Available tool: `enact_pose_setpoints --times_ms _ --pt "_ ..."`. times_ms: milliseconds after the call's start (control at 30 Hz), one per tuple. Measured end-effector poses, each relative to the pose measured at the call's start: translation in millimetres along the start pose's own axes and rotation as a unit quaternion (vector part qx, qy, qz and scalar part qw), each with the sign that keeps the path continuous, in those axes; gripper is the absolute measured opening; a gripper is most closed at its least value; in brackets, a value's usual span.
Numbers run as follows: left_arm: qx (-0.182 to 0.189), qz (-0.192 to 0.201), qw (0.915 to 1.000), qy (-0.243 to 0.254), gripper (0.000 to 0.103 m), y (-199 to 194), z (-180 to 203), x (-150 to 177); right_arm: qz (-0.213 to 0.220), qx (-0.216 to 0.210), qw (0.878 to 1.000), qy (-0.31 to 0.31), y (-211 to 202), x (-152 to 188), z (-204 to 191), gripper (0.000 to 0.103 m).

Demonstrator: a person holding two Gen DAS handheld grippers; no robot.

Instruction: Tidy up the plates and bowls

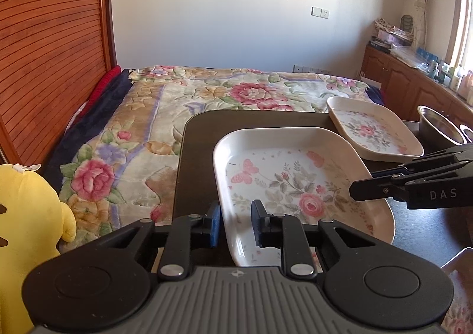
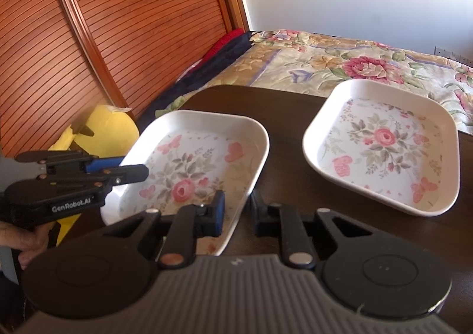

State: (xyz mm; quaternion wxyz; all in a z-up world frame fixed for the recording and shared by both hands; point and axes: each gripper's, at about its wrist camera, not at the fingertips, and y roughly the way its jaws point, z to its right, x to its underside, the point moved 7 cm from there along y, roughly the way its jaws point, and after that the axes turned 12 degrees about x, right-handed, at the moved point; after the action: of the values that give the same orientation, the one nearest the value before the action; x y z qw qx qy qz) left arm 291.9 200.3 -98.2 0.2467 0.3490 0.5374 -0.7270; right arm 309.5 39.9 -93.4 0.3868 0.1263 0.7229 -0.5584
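Both tongs, left [image 1: 235,223] and right [image 2: 237,210], straddle opposite rims of the near plate [image 2: 195,168], jaws apart; the far plate [image 2: 384,144] sits toward the counter's far edge.

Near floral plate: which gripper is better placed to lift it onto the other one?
Probably both, led by the right gripper. Its open fingers straddle the near plate's rim on the side facing the far plate. The left gripper straddles the opposite rim, also open.
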Motion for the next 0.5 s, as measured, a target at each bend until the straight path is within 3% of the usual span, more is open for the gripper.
enact_pose_setpoints --times_ms 200,233,300,500 --pt "-0.001 0.002 1.0000 0.006 0.023 -1 8 2 -0.003 0.008 1.000 -0.002 -2 3 6 0.018" --pt "0.000 0.003 1.0000 0.007 0.020 -1 9 2 -0.004 0.012 1.000 -0.003 -2 4 7 0.012" --pt "-0.007 0.004 0.9999 0.011 0.014 -2 10 3 -0.005 0.013 1.000 0.001 -3 5 9 0.012" --pt "-0.013 0.010 0.9998 0.011 0.010 -7 14 1 0.000 0.019 1.000 0.004 -7 4 12 0.011"
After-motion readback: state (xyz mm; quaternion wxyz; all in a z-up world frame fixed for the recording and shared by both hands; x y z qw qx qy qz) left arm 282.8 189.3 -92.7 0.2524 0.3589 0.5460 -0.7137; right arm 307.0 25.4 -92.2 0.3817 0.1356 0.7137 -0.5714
